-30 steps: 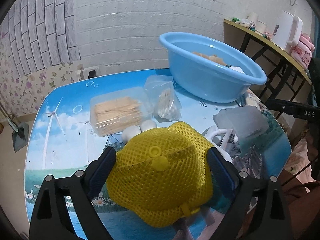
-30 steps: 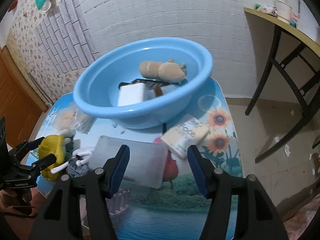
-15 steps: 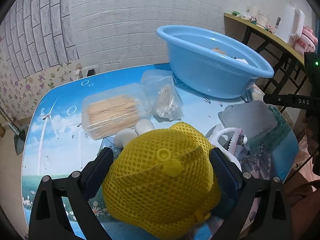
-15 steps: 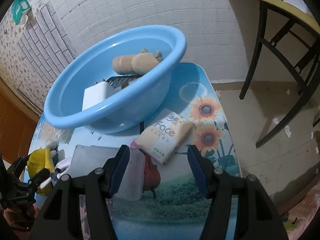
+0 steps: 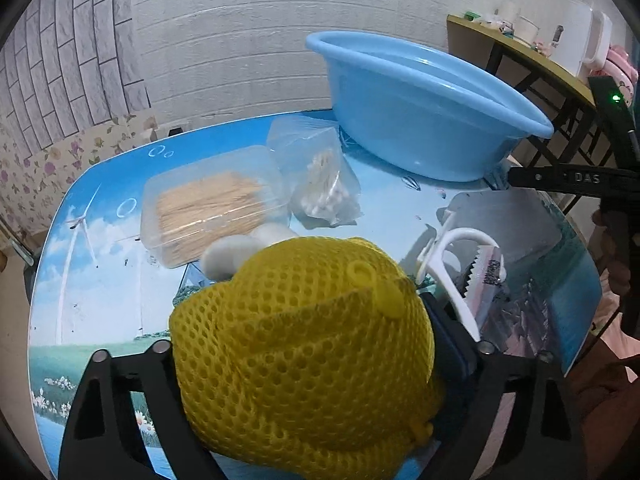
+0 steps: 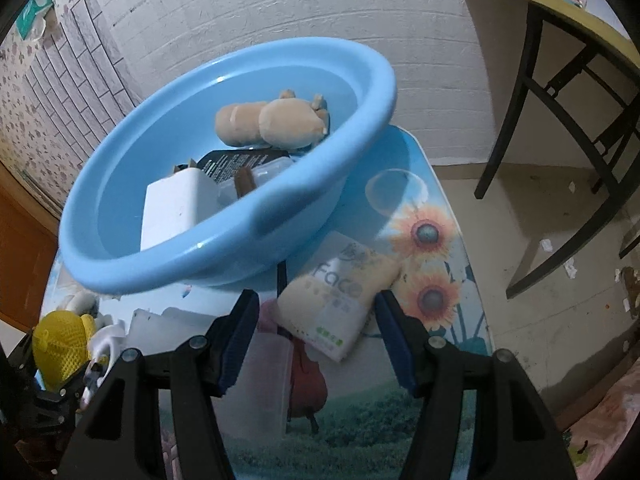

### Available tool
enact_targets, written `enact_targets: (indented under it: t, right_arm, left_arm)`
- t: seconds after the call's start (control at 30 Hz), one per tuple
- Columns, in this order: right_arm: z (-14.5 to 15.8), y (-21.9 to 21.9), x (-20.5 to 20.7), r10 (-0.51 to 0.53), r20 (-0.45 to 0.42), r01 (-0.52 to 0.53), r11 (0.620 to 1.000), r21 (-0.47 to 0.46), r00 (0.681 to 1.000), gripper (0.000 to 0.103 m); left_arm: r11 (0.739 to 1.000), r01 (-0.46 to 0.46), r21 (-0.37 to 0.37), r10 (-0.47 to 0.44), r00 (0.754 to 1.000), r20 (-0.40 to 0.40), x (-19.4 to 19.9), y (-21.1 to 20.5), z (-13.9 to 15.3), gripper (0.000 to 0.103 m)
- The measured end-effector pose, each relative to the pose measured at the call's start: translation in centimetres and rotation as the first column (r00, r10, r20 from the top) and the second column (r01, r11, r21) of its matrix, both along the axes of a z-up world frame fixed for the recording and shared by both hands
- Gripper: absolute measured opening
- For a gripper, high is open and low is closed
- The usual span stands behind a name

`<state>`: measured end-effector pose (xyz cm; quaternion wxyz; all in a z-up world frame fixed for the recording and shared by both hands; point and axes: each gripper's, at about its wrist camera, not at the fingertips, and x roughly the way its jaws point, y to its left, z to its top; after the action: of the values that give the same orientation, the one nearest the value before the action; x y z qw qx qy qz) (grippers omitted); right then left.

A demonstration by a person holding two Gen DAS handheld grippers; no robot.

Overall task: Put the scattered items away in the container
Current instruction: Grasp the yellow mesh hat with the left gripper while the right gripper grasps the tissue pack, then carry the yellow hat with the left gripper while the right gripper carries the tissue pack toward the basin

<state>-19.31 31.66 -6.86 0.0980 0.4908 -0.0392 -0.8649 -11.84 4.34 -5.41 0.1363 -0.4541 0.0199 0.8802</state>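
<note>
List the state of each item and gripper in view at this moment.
left gripper: shut on yellow mesh toy.
right gripper: open, around tissue pack, not touching.
blue basin: upright, holding plush toy and white box.
toothpick box: closed, on table.
cotton swab bag: lying flat.

Glossy plastic basin, yellow mesh pouch

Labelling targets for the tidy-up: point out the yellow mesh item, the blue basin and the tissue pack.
yellow mesh item (image 5: 304, 344), left wrist view, middle of the mesh.
blue basin (image 6: 264, 222), right wrist view, near rim.
tissue pack (image 6: 336, 304), right wrist view, printed top face.
</note>
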Motion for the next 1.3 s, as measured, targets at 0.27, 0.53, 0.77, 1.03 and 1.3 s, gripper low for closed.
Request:
enact_targets:
  t: [0.27,0.53,0.77,1.03,1.3]
  right_arm:
    - [-1.1,0.4,-0.5,-0.014,0.033,0.014,1.000,-0.005,0.999,0.059]
    - [-0.2,0.9,0.6,-0.001,-0.016,0.001,1.000,-0.003,1.000,0.053]
    - [1.2,1.8,1.9,-0.017,-0.046,0.017,1.000,-0.019,0.999,0.052]
    - [3.0,2.0,3.8,-0.020,-0.096,0.017,0.999,-0.031,0.995,0.052]
    - [4.5,1.5,5.3,-0.005,-0.152,0.000,1.000,-0.032,0.988,0.052]
  left_arm:
    - [1.000,-0.003,-0.007,0.003,1.000,-0.008,0.3,-0.2,0.4,0.082]
    - [1.000,-0.030,0.004,0.030,0.999,-0.026,0.5,-1.0,1.2,0.082]
    - [0.999,-0.035,0.009,0.035,0.998,-0.048,1.2,-1.3,2.1,0.081]
    - [0.999,-0.049,0.017,0.051,0.996,-0.078,2.3,-1.5,3.1,0.081]
    - [0.998,-0.052,0.025,0.054,0.994,-0.094,3.0,-1.6,4.0,0.081]
